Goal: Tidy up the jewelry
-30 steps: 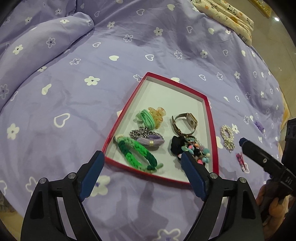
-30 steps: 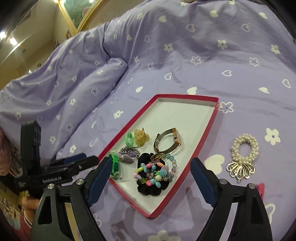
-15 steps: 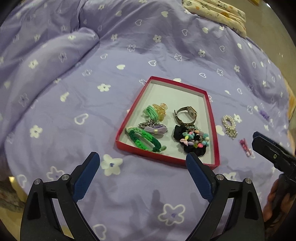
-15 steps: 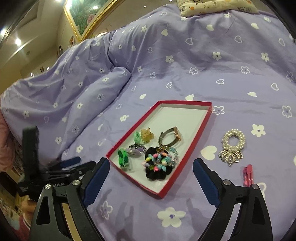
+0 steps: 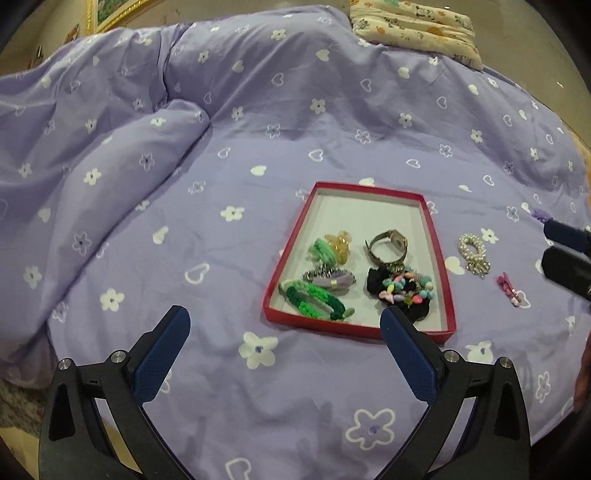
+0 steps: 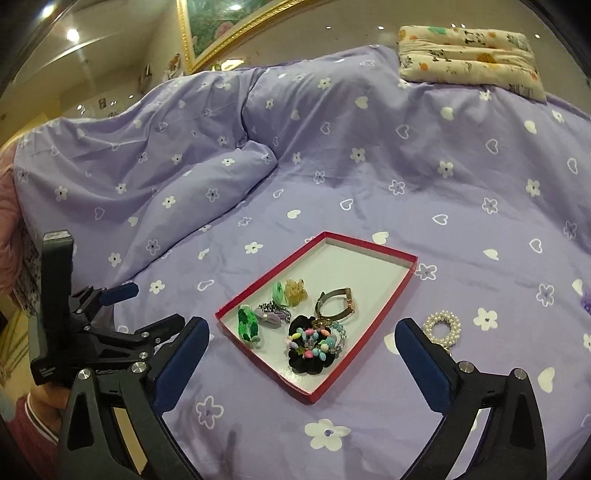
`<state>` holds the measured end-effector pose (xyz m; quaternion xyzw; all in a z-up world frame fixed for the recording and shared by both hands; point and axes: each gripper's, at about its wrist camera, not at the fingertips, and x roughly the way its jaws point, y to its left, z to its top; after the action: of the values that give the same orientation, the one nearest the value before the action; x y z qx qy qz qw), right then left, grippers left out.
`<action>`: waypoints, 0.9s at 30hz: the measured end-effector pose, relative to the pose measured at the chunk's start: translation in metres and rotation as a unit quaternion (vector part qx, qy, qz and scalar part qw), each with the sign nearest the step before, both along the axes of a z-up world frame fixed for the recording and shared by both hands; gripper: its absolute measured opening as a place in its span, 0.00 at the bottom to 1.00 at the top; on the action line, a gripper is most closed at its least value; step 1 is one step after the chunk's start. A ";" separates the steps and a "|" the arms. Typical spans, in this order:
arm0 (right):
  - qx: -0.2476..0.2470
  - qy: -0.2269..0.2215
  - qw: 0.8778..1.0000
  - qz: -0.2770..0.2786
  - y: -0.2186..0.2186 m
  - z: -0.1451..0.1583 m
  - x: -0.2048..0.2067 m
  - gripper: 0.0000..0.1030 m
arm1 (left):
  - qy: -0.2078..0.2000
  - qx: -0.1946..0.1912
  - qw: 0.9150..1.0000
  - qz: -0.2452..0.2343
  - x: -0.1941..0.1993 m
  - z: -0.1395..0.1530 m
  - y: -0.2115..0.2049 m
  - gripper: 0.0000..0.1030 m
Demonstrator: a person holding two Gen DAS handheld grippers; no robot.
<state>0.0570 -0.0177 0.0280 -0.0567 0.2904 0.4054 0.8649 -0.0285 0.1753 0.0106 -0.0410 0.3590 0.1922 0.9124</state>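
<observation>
A red tray (image 5: 291, 251) lies on the purple bedspread. It holds a green braided band (image 5: 314, 299), a purple hair tie (image 5: 330, 278), a yellow claw clip (image 5: 338, 242), a watch (image 5: 388, 247) and a black beaded scrunchie (image 5: 402, 291). Right of the tray, on the cover, lie a pearl scrunchie (image 5: 472, 253) and a pink clip (image 5: 509, 290). My left gripper (image 5: 284, 317) hangs before the tray's near edge, its jaws opening with nothing between them. My right gripper (image 6: 302, 326) hovers above the tray (image 6: 369, 251) and beside the pearl scrunchie (image 6: 441, 326), its jaws also opening and empty.
A patterned pillow (image 5: 413, 26) lies at the far edge of the bed. A thick fold of duvet (image 5: 110, 166) rises on the left. A small purple item (image 5: 539, 214) sits at the far right. A gilt picture frame (image 6: 229, 22) hangs behind. A hand (image 6: 40, 402) holds the left gripper (image 6: 153, 305).
Both grippers have drawn back and up from the tray, which now looks smaller and farther off. Both pairs of jaws stand wider. The jewelry has not moved.
</observation>
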 end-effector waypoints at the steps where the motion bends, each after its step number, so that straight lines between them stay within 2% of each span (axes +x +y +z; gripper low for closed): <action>1: -0.004 -0.001 1.000 -0.005 0.001 -0.006 -0.001 0.99 | -0.001 -0.005 1.000 0.001 0.000 -0.005 0.000 1.00; 6: -0.007 0.014 1.000 -0.023 0.005 -0.043 -0.001 0.99 | -0.005 -0.001 1.000 0.007 -0.004 -0.022 -0.006 1.00; 12: -0.016 0.035 0.999 -0.029 0.003 -0.070 -0.003 0.99 | 0.001 -0.001 1.000 0.010 -0.009 -0.033 -0.010 1.00; 27: -0.013 0.053 0.998 -0.027 -0.002 -0.088 -0.017 0.99 | 0.002 -0.003 1.000 0.021 -0.024 -0.042 -0.017 1.00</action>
<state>0.0404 -0.0202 -0.0605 -0.0389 0.3427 0.3808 0.8579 -0.0528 0.1587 -0.0316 -0.0513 0.3607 0.2105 0.9072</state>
